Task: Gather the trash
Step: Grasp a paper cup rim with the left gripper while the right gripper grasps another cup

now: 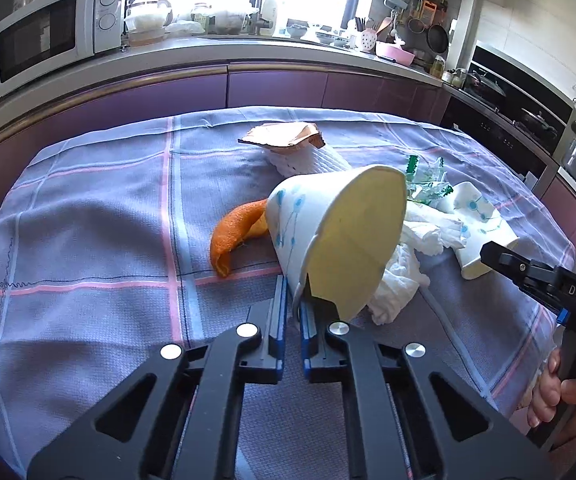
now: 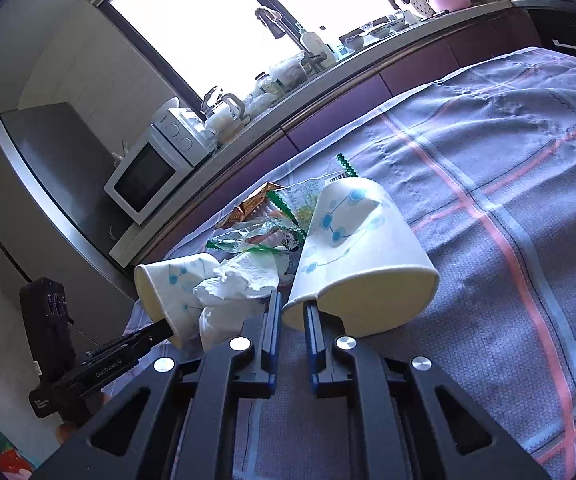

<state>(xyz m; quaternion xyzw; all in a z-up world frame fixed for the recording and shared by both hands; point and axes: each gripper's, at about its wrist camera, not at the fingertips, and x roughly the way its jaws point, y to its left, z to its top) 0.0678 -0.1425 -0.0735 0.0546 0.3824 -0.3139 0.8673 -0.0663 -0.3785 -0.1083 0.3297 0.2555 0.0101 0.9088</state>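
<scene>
We've got a paper cup pinched by the rim in each gripper, left [image 1: 294,300] and right [image 2: 290,312], both beside the tissue [image 1: 400,276], so squeeze gently or the rims crumple.

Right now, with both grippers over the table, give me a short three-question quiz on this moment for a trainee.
1. True or false: the left gripper pinches the rim of a paper cup.
2. In the left wrist view, what lies on the tablecloth just left of that cup? A orange peel; B spoon; C bottle.
3. Short answer: what does the right gripper hold?
Key: 1 true. 2 A. 3 a second paper cup, pinched at its rim.
</scene>
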